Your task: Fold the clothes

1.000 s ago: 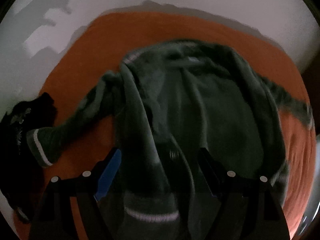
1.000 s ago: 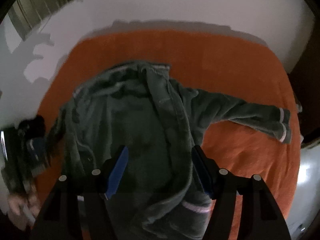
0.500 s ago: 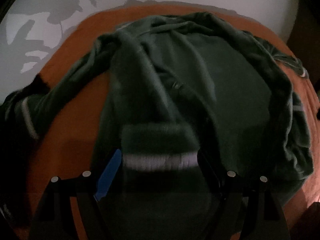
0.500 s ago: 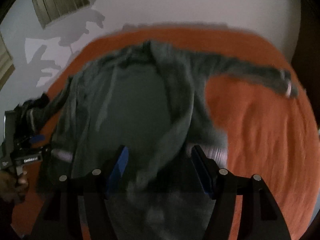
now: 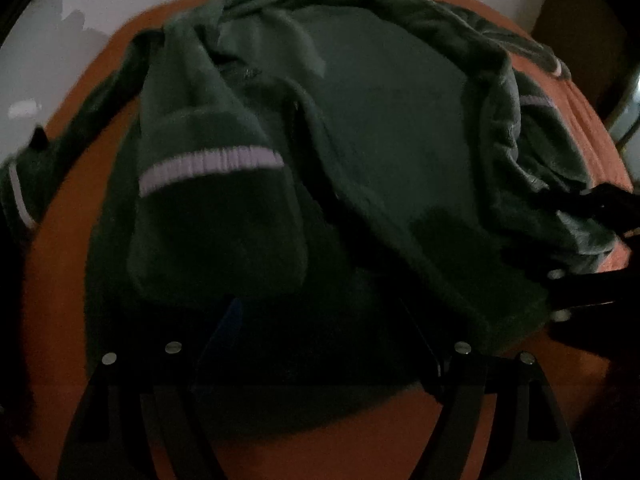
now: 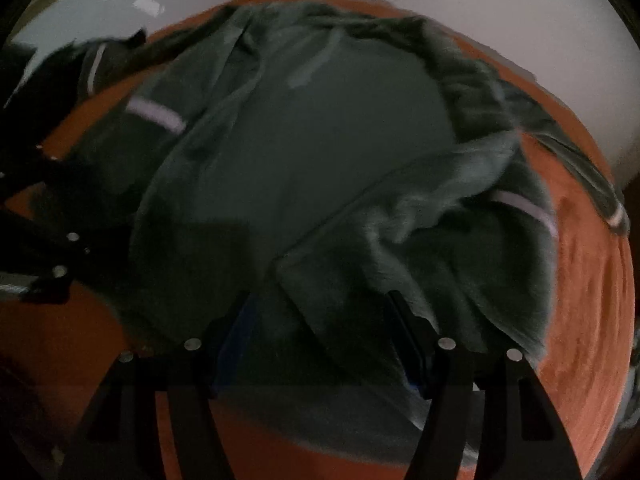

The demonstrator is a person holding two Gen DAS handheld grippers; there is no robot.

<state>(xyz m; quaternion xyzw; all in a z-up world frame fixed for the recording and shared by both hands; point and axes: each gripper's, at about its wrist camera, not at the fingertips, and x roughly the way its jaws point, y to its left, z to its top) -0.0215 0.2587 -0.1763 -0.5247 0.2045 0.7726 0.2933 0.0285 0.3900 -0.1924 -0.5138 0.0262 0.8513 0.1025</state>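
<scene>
A dark green fleece jacket (image 5: 400, 140) with white-striped hems lies spread, front open, on an orange blanket (image 5: 76, 152). Its left front flap, with a white stripe (image 5: 212, 164), is folded up just ahead of my left gripper (image 5: 320, 320). That gripper is open and hangs low over the near hem, cloth under its wide jaws. In the right wrist view the jacket (image 6: 320, 140) fills the frame. My right gripper (image 6: 320, 312) is open over the rumpled right front flap (image 6: 440, 232). A sleeve cuff (image 6: 616, 216) lies out to the right.
The orange blanket (image 6: 592, 300) shows bare to the right and along the near edge. A white wall (image 5: 60, 40) stands behind the bed. The other sleeve cuff (image 5: 18, 196) lies at far left beside something black (image 5: 38, 136). It is dim.
Both grippers have come down and closer toward the jacket's near hem, so the jacket now fills both views. Their jaws have kept the same width.
</scene>
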